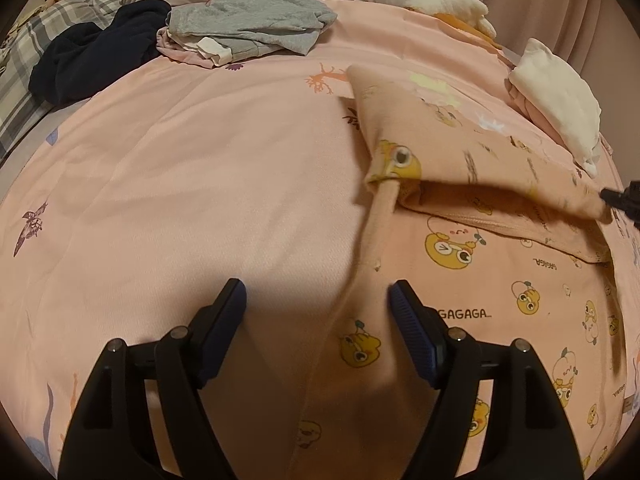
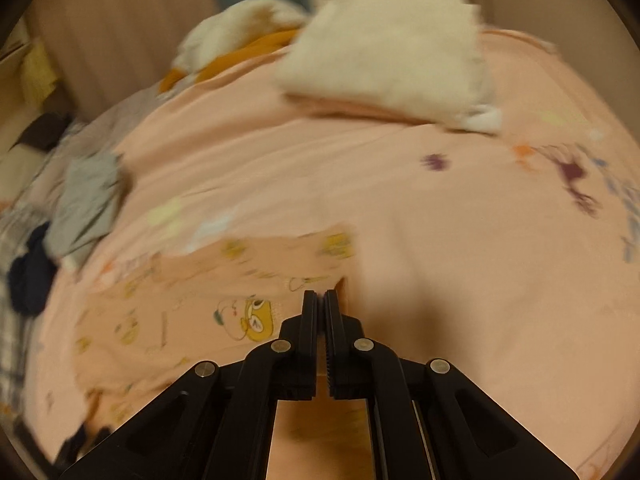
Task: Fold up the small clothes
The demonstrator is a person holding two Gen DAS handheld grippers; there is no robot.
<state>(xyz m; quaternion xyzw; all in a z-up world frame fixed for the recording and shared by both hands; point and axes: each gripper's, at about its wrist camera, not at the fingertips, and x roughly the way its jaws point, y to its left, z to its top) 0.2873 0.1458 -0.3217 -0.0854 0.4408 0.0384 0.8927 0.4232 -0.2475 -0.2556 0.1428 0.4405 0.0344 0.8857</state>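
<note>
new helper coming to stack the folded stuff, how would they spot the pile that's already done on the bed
Start from the pink bedspread and follow it to its far right edge, by the curtain. The folded pile sits there, a neat cream-white piece on top of a pink one. Unlike the loose grey heap at the far left and the duck-print garment being worked on, it is squared-off and flat.

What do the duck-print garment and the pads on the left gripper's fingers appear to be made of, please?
Duck-print garment: soft knit, probably cotton jersey, matte; it drapes limply and shows a stitched hem. Pads on the left gripper fingers: likely rubber or soft plastic, dark blue, with fine ridges; the frame behind looks like matte black hard plastic.
</note>
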